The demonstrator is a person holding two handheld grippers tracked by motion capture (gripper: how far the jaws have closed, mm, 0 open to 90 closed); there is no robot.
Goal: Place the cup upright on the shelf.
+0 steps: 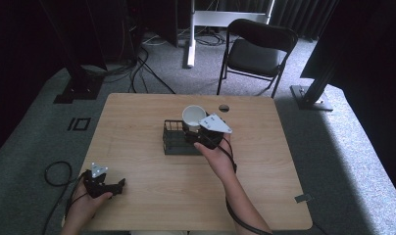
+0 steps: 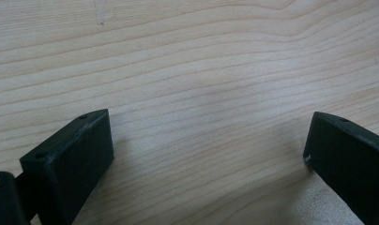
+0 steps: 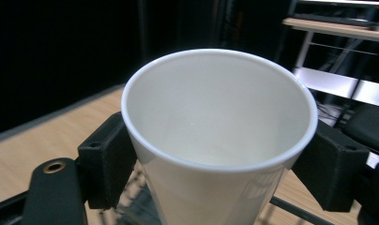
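Note:
A white paper cup (image 1: 193, 116) (image 3: 220, 140) stands upright with its mouth up, held over a black wire rack (image 1: 175, 138) in the middle of the table. My right gripper (image 1: 200, 131) (image 3: 220, 164) is shut on the cup, one black jaw pressed on each side of its wall. The cup looks empty inside. My left gripper (image 1: 118, 186) (image 2: 208, 150) rests low at the table's near left corner, jaws wide apart over bare wood, nothing between them.
The wooden table (image 1: 137, 161) has a round cable hole (image 1: 224, 107) near its far edge. A black folding chair (image 1: 257, 51) stands beyond the table. Cables (image 1: 56, 174) lie on the carpet at the left.

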